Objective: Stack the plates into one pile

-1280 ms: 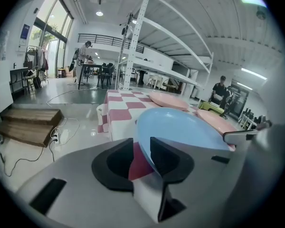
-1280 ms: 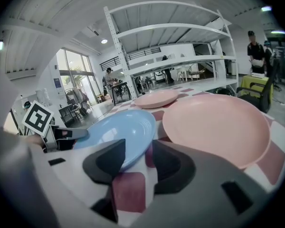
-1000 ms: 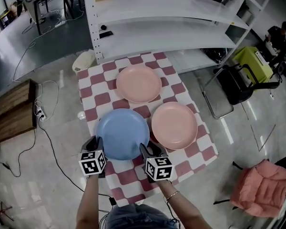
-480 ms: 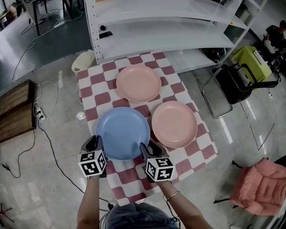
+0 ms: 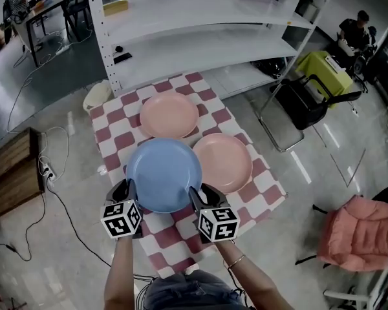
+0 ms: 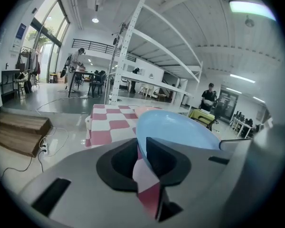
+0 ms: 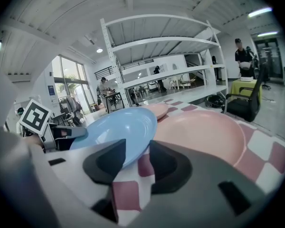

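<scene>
Head view shows the blue plate (image 5: 163,175) raised off the checkered surface (image 5: 181,230), its near rim pinched by the left gripper (image 5: 130,188), whose jaws have just been closing, and by the right gripper (image 5: 196,194), beside the nearer pink plate (image 5: 227,163).

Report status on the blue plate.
Left gripper jaws just closed on blue plate rim; right gripper clamped on it too. Plate held off the cloth. Its edge overhangs near pink plate, which is bare.

Grey-and-black left gripper (image 5: 128,189) and right gripper (image 5: 198,197); white, black-patterned marker cubes (image 5: 121,218) (image 5: 217,225); thin bracelet (image 5: 235,261) just behind right cube.
</scene>
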